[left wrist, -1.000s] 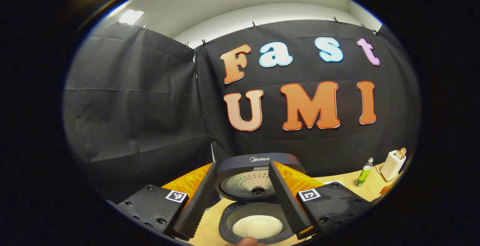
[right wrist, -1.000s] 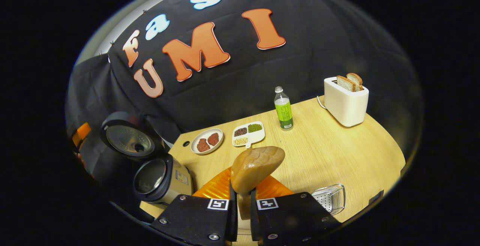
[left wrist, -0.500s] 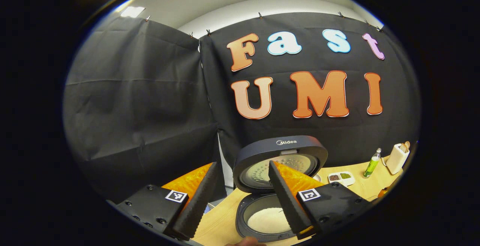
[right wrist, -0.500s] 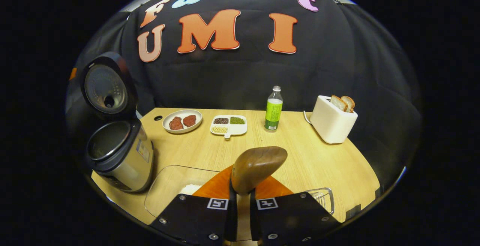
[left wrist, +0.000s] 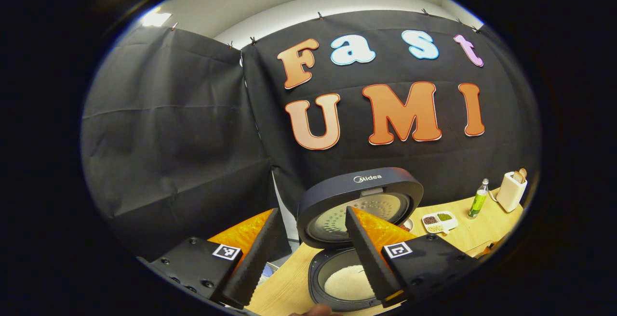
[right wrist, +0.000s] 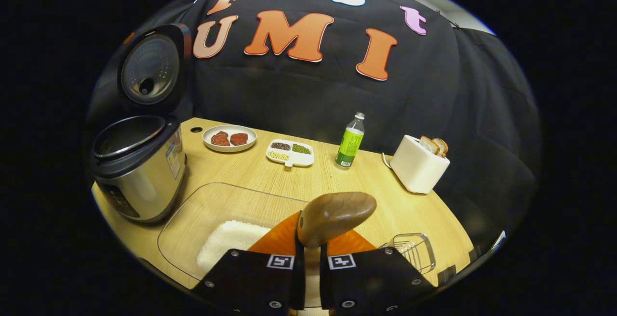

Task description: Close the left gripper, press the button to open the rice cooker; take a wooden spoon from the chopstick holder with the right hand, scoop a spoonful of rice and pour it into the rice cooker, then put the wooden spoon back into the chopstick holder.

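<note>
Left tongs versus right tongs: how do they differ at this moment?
The left tongs stand open and empty, fingers spread in front of the open rice cooker; the right tongs are shut on the wooden spoon above the clear rice container. Both sit over the wooden table.

In the right gripper view, the brown wooden spoon [right wrist: 335,216] shows its bowl, while its handle is hidden between the fingers. The clear rectangular tray of white rice [right wrist: 226,210] and the wire chopstick holder [right wrist: 414,251] are partly covered by the gripper body.
</note>
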{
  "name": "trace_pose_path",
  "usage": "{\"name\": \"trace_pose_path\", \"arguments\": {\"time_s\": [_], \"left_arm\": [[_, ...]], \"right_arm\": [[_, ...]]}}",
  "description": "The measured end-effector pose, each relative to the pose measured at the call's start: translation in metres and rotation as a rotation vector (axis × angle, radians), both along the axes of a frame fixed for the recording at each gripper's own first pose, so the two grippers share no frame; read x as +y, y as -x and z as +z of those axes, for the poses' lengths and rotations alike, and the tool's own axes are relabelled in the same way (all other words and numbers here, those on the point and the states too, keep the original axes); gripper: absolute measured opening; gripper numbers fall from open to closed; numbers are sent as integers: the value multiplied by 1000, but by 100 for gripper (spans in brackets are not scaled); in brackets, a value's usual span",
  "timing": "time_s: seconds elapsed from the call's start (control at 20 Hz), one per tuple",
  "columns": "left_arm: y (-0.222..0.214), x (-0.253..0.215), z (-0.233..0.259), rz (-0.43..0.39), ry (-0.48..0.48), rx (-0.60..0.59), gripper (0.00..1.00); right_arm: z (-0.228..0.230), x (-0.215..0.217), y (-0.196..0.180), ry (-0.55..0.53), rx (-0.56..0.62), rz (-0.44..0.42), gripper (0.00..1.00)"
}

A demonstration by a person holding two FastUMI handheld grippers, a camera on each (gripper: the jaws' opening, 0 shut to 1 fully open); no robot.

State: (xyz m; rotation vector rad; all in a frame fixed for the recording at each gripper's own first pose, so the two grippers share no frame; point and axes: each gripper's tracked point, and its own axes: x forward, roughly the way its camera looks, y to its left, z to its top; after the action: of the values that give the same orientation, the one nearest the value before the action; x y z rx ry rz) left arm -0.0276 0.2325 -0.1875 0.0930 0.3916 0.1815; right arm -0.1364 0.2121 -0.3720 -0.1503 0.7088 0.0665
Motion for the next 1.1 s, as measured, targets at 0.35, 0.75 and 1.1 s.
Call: {"name": "trace_pose_path", "arguments": {"time_s": [0.35,0.75,1.1], "left_arm": [[8,5,-5,9,-10,20,95],[25,23,-15,51,6,53,95],[29,44,-19,75,12,58,95]], "right_arm": [[-5,3,-3,-122,73,-71,10],[-3,72,10,-418,190,-118,10],[-10,79,5,-572,307,-230,10]]}}
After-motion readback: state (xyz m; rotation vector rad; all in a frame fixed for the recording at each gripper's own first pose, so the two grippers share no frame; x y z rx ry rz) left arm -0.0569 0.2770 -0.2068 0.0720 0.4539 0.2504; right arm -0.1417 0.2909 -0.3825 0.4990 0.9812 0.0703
